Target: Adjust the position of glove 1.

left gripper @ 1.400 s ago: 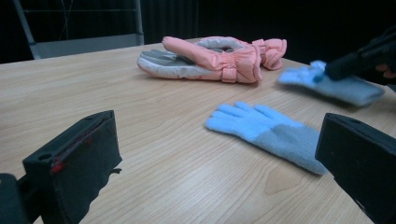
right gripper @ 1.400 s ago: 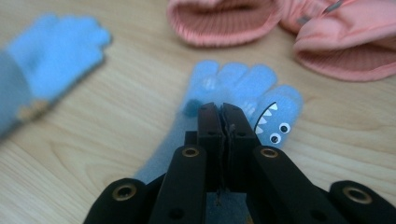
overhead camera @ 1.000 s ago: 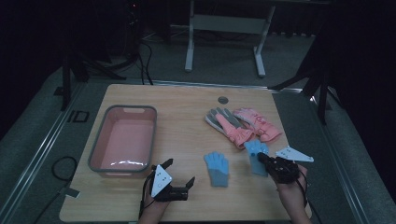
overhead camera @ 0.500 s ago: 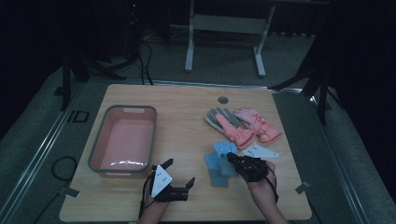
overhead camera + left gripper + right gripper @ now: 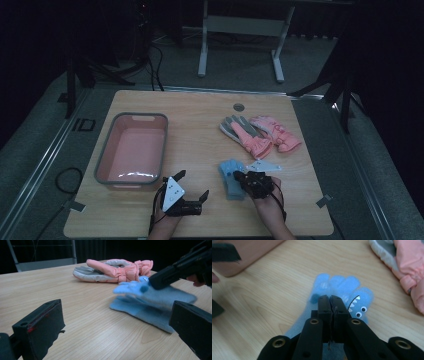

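The right gripper (image 5: 331,298) has its jaws pinched together on a blue glove (image 5: 342,287), lifted over a second blue glove (image 5: 147,315) that lies flat on the table (image 5: 200,125). Both sit just in front of the pink gloves (image 5: 260,134), toward the person. A shark face with white teeth and googly eyes marks the held glove; no writing is readable. The left gripper (image 5: 192,192) rests with jaws spread apart, empty, left of the blue gloves and just in front of the pink tub (image 5: 102,160).
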`<action>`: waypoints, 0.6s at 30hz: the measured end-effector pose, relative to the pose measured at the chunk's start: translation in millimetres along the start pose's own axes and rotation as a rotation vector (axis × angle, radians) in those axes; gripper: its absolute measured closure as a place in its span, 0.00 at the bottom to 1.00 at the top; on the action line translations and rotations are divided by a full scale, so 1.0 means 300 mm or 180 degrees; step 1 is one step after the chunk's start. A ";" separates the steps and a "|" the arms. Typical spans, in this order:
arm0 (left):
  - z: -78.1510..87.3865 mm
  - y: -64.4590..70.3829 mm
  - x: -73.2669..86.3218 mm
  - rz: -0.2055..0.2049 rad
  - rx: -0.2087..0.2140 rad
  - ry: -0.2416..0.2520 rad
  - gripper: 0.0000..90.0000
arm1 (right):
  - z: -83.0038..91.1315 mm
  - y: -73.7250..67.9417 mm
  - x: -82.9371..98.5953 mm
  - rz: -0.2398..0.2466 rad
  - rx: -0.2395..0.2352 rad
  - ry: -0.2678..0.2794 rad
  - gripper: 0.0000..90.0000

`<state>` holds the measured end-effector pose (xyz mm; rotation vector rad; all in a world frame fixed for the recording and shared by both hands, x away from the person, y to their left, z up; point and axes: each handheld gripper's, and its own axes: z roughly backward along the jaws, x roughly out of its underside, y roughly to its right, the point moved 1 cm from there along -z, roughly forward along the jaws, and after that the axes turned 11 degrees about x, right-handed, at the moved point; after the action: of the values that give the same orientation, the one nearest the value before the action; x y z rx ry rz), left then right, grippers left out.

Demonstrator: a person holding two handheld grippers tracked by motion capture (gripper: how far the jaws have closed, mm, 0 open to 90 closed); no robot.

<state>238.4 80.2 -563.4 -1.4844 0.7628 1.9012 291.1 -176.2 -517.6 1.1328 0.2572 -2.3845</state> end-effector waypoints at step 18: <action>0.000 -0.002 -0.001 -0.0005 0.0022 -0.0016 0.00 | -0.076 0.008 0.053 -0.0067 -0.0042 -0.0202 0.96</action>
<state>239.0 80.5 -563.3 -1.4751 0.7651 1.8986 299.1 -175.4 -544.4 1.0512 0.2642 -2.4290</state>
